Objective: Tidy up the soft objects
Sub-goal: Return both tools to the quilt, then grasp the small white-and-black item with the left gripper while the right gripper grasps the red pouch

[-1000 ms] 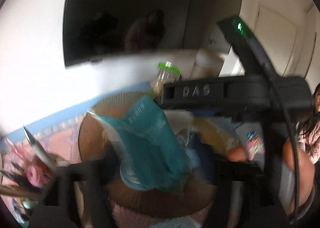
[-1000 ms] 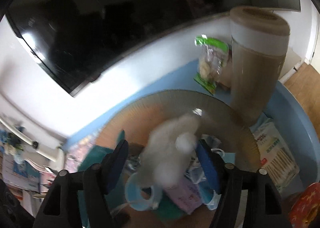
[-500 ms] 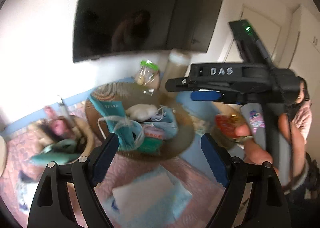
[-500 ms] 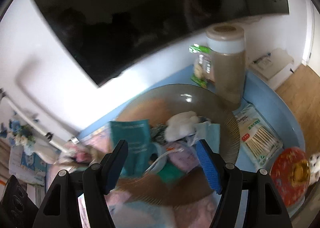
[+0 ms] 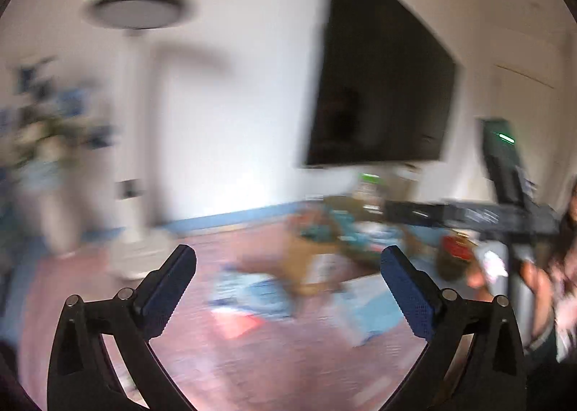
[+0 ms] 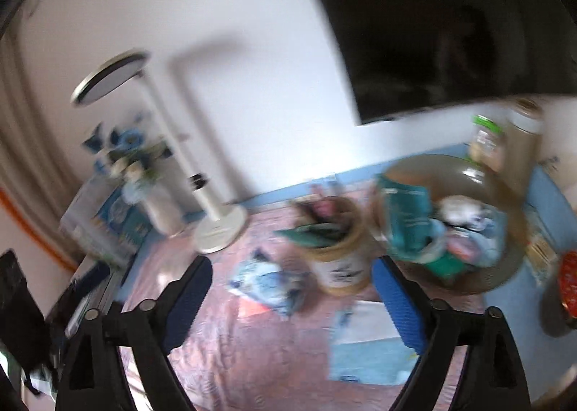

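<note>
I'm holding L gripper (image 5: 288,266) & R gripper (image 6: 291,279) wide apart, nothing in them, above the pink mat (image 6: 274,357); soft things are sitting in the round tray (image 6: 505,266).

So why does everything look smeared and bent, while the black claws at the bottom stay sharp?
Left wrist view: heavy motion blur smears the table clutter, yet the left hand-held gripper moves with the camera, so it stays crisp. Right wrist view: milder blur; the cardboard cup and lamp are still readable beyond the right hand-held gripper. Both views: the fisheye lens bows the TV edges.
</note>
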A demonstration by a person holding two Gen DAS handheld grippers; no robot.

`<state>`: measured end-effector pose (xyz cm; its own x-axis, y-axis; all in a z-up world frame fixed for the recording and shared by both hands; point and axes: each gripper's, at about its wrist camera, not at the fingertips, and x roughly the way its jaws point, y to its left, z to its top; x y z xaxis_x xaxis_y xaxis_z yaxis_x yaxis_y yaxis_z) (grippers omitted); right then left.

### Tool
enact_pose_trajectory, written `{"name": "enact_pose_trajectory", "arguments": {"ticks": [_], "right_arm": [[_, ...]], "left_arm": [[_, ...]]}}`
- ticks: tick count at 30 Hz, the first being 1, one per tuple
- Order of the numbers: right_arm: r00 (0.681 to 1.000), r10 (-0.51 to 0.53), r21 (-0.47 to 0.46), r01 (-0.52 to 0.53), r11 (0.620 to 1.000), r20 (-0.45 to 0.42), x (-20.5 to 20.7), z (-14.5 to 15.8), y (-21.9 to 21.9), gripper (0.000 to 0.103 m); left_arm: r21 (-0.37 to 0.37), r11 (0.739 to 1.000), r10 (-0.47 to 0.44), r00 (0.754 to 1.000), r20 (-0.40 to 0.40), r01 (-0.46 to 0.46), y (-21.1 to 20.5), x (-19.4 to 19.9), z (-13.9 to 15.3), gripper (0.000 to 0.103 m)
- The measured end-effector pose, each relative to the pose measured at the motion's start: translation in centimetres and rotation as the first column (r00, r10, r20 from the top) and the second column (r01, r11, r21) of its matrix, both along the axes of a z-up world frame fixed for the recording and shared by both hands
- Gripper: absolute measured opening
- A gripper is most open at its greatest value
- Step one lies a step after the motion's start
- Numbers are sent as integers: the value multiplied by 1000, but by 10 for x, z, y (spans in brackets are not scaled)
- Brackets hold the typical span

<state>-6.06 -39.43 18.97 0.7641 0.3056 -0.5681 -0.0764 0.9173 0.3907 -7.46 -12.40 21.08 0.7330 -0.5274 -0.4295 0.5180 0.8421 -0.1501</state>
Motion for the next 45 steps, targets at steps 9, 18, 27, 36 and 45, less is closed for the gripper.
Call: {"name": "enact_pose_trajectory", "arguments": {"ticks": [9, 18, 27, 36, 45], "right_arm": [[987, 143, -151, -153, 977, -75, 31, -57, 114, 91], [957, 213, -284, -264, 922, -197, 57, -158, 167, 91], [943, 203, -190, -257, 947, -263, 75, -189, 151, 91], [931, 195, -139, -247, 959, -308, 119, -175, 149, 91], [924, 215, -239, -297, 924, -317, 125, -188, 176, 92]], "left_arm": [[43, 942, 335, 940, -62, -332, 116, 17, -15, 102], [86, 901, 428, 839, -337, -425, 165, 54, -139, 102], [48, 912, 382, 805, -454, -407, 167, 66, -189, 102], [51, 956, 281, 853, -440, -289, 148, 60, -188, 102], [150, 966, 259, 843, -471, -213, 125, 53, -195, 102]]}}
